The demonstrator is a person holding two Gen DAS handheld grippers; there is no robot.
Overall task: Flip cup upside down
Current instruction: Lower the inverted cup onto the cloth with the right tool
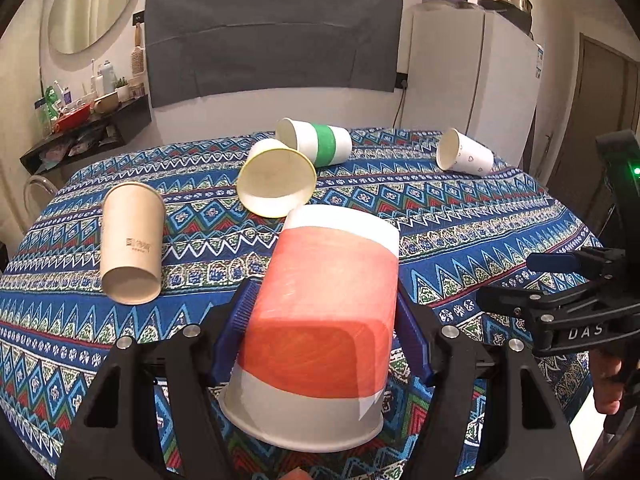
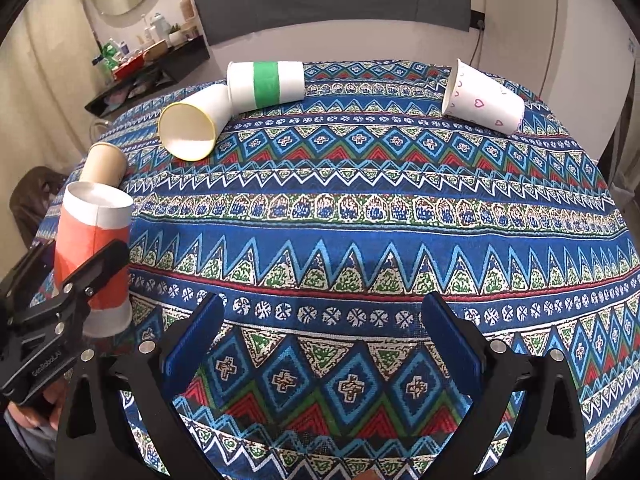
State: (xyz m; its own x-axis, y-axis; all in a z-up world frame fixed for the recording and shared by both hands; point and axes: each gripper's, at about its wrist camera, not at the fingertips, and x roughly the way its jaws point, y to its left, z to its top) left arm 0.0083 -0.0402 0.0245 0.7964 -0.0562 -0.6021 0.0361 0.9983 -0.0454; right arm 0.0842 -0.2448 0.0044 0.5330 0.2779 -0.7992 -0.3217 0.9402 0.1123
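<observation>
An orange-banded white paper cup [image 1: 324, 320] stands upside down, rim on the tablecloth, base up; it also shows at the left of the right wrist view [image 2: 94, 252]. My left gripper [image 1: 324, 336] is shut on its sides, the blue pads pressing the orange band. My right gripper [image 2: 320, 344] is open and empty above the near part of the table, to the right of the cup; its fingertips [image 1: 548, 262] show at the right of the left wrist view.
Four other cups lie on their sides on the patterned tablecloth [image 2: 360, 220]: a tan cup [image 1: 132, 244], a yellow-rimmed cup [image 1: 276, 178], a green-banded cup [image 1: 316, 142] and a heart-printed cup [image 1: 464, 156]. A cluttered shelf [image 1: 80, 128] and a white fridge [image 1: 472, 76] stand behind.
</observation>
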